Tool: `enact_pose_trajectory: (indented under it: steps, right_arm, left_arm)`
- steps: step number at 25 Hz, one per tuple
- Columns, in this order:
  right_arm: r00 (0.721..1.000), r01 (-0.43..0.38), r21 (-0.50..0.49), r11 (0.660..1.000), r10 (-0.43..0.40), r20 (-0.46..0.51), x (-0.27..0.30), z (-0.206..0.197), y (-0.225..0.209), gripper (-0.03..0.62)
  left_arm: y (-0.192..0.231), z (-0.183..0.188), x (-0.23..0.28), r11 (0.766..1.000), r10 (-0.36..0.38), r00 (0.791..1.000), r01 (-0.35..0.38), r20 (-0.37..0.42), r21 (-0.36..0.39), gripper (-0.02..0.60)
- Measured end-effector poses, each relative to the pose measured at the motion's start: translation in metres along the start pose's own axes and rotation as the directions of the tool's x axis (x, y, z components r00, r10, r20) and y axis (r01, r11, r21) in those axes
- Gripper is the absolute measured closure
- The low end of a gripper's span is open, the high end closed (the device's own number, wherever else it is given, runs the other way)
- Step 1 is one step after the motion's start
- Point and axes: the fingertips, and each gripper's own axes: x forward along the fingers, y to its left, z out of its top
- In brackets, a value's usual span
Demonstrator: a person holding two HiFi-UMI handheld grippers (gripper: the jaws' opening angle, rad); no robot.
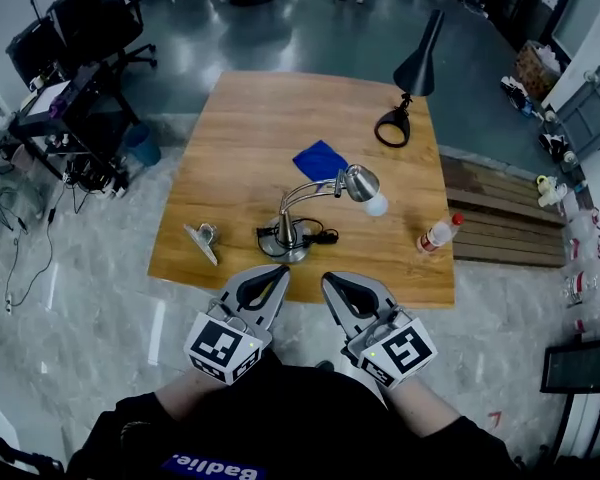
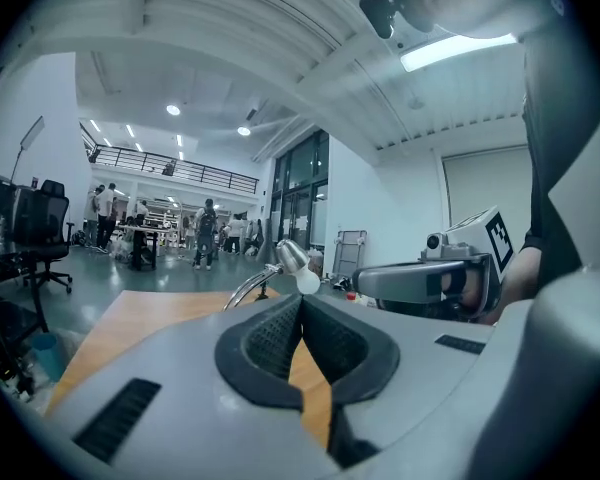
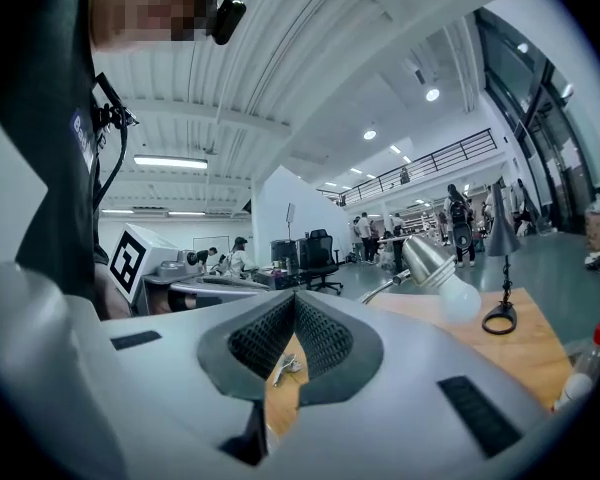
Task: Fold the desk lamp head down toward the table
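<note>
Left hand-held gripper (image 1: 276, 271): jaws closed, empty, just off the worktop's (image 1: 250, 128) near edge. Right hand-held gripper (image 1: 330, 278): likewise closed on nothing. Desk lamp (image 1: 315, 193) stands by that near edge, its arm arching rightward and its head (image 1: 361, 182) pointing right and downward. The gripper bodies hide the lamp base (image 1: 294, 250) in both gripper views.

Bright ceiling strip lights (image 2: 458, 52) flood the hall evenly; fisheye views bend and darken at the edges.

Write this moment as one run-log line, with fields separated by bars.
stage: before contact | left gripper: shut, empty | right gripper: shut, empty | silver desk lamp: untouched, head not yet folded down
</note>
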Motion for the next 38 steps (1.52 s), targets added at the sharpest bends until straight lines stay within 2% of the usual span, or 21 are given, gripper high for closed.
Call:
enact_pose_trajectory:
  steps: [9,16,23,27,32,38]
  right_arm:
    - [0.993,0.108,-0.03,0.994,-0.109,-0.035,0.064,0.007,-0.018,0.588]
    - [0.984,0.175,-0.068,0.982,-0.177,-0.026,0.095,0.016,-0.037,0.588]
    - [0.986,0.147,-0.111,0.983,-0.155,-0.068,0.101,0.017,-0.05,0.588]
    - [0.989,0.119,-0.19,0.975,-0.134,-0.067,0.107,0.025,-0.052,0.588]
    - [0.983,0.113,-0.25,0.962,-0.146,-0.116,0.111,0.023,-0.058,0.553]
    - [0.966,0.129,-0.313,0.941,-0.19,-0.173,0.114,0.02,-0.063,0.517]
  left_arm:
    - [0.065,0.006,0.021,0.992,-0.12,0.993,0.12,-0.001,0.043,0.572]
    - [0.089,0.002,0.037,0.977,-0.204,0.979,0.204,-0.008,0.063,0.572]
    - [0.095,-0.004,0.054,0.98,-0.189,0.981,0.191,-0.031,0.05,0.572]
    - [0.103,-0.01,0.059,0.983,-0.173,0.984,0.175,-0.051,0.052,0.572]
    - [0.11,-0.028,0.065,0.985,-0.163,0.983,0.166,-0.079,0.041,0.569]
    - [0.116,-0.049,0.07,0.984,-0.168,0.978,0.174,-0.121,0.034,0.516]
